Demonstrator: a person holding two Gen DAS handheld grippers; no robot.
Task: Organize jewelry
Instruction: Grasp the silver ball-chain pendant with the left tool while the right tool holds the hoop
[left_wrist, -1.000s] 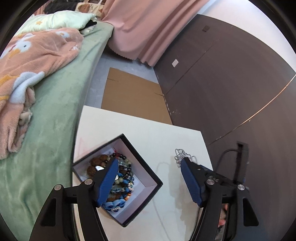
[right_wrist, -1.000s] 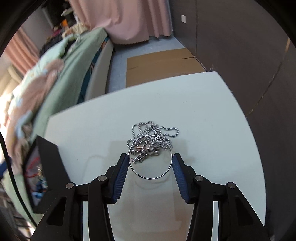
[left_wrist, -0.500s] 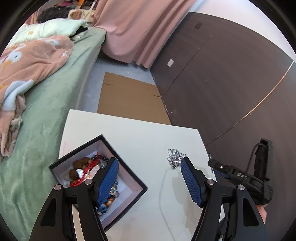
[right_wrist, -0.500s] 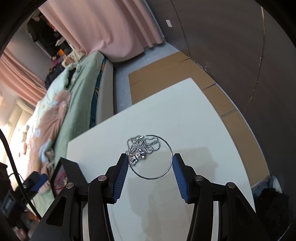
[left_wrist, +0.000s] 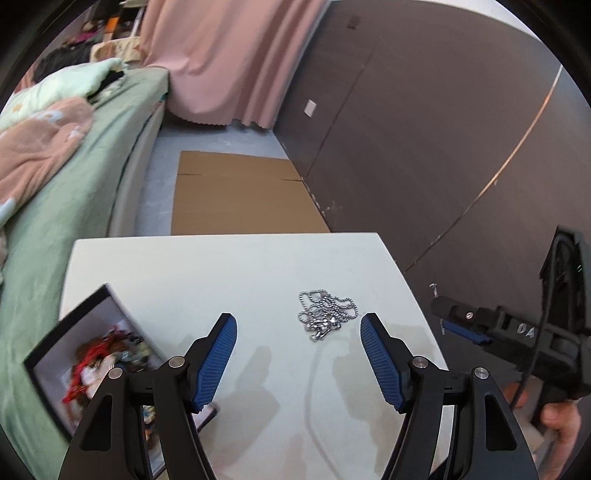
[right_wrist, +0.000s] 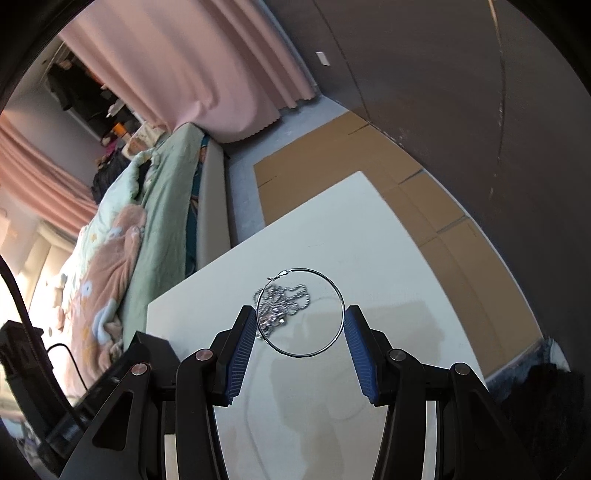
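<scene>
Watching the left wrist view:
Left gripper (left_wrist: 298, 334): jaws stand wide apart with nothing between the pads; it hovers above the white table (left_wrist: 229, 266), touching nothing.
Chain necklace (left_wrist: 327, 314): lies in a loose heap on the table, centre right of the frame, just ahead of the right-hand pad.
Jewelry box (left_wrist: 92, 354): open at lower left, full of beads, partly hidden behind the left finger.
Risk: a low approach could nudge the box or drag the chain toward the table's right edge.

Right wrist view:
Right gripper (right_wrist: 300, 325): half open, clamped on a thin hoop (right_wrist: 301, 312) that spans pad to pad, lifted clear of the table.
Chain necklace (right_wrist: 282, 302): seen through the hoop on the table below, centre of frame; whether it touches the hoop I cannot tell.
Risk: the springy wire could pop out sideways, or a snagged link could drag the chain along.
</scene>
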